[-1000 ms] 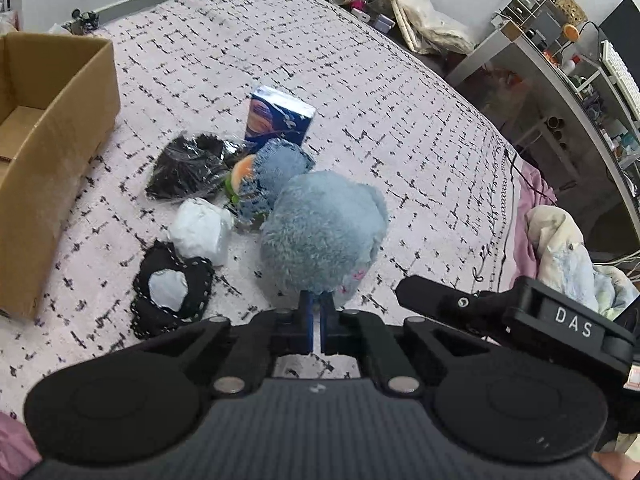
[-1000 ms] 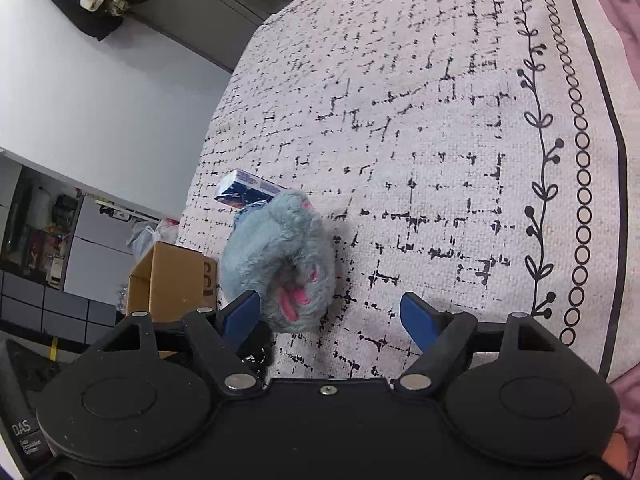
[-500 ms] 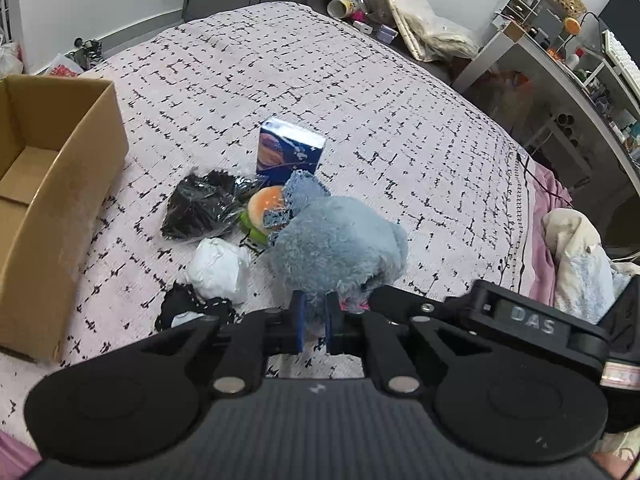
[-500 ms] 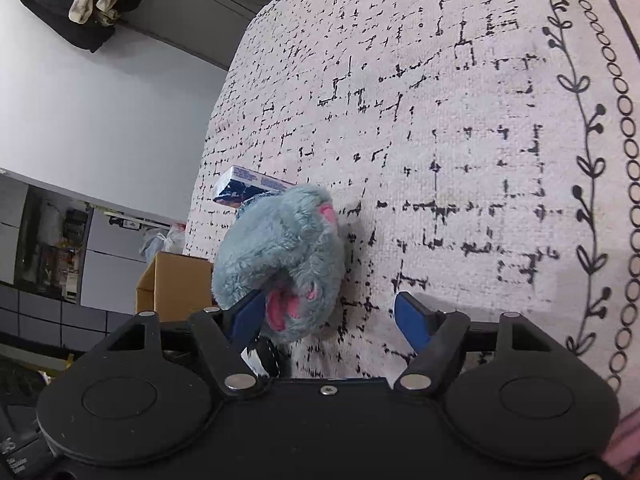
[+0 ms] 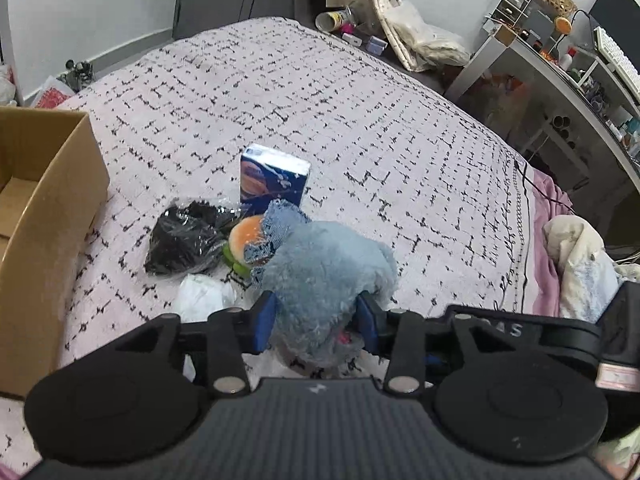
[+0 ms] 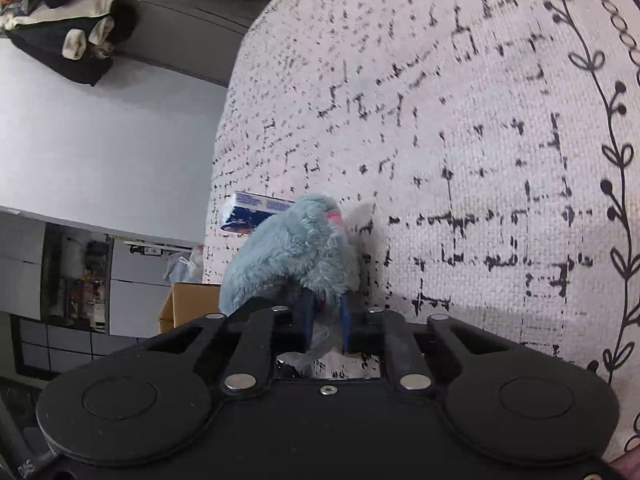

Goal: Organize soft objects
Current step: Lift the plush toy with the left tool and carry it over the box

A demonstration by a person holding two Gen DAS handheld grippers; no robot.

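right tool (image 6: 325, 322) pinching blue plush (image 6: 292, 256) | patterned bedspread (image 5: 360, 120) | cluttered desk (image 5: 560, 72)

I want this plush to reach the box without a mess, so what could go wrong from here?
1. The right tool pinches only a tuft of the blue plush; as the left tool opens, the plush may slip.
2. The plush leans on the denim piece and burger toy; lifting could drag them.
3. The cardboard box sits left, across the pile.
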